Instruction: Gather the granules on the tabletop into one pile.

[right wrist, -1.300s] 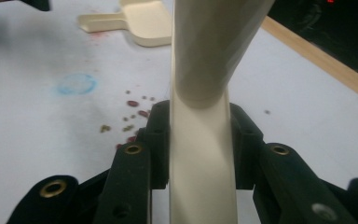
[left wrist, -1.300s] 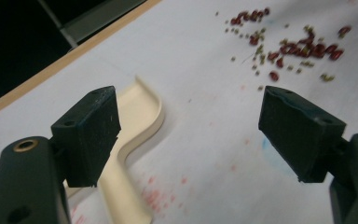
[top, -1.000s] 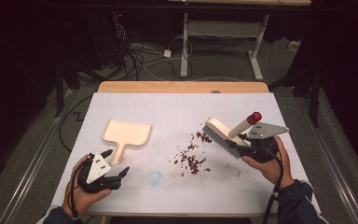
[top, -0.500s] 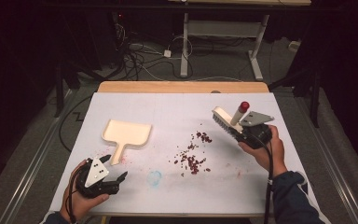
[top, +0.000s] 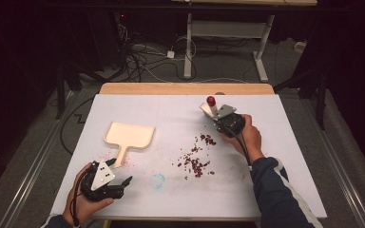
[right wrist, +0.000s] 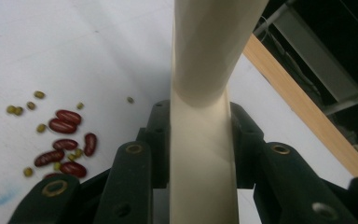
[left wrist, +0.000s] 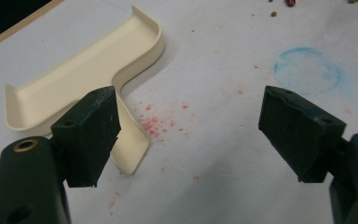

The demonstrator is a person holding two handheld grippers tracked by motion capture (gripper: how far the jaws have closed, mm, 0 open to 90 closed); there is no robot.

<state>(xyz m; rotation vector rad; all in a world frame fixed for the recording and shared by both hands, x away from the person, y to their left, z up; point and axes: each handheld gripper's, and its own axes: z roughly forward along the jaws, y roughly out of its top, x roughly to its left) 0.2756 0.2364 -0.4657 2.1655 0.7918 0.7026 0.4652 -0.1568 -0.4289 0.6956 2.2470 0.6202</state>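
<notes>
My right gripper is shut on the cream handle of a brush with a red end, held just beyond the bean pile. In the right gripper view the brush handle stands clamped between the jaws of that gripper. Red and green beans lie scattered mid-table. A cream dustpan rests flat at the left. My left gripper is open, low at the front left, its left jaw beside the dustpan's handle end, nothing between the jaws.
A faint blue ring and pink specks mark the white table cover. The wooden table edge runs along the far side, with cables and desk legs on the dark floor beyond.
My right hand has carried the brush leftward, from the right side of the table to just beyond the beans, and turned it end-on. The left hand has stayed put.
</notes>
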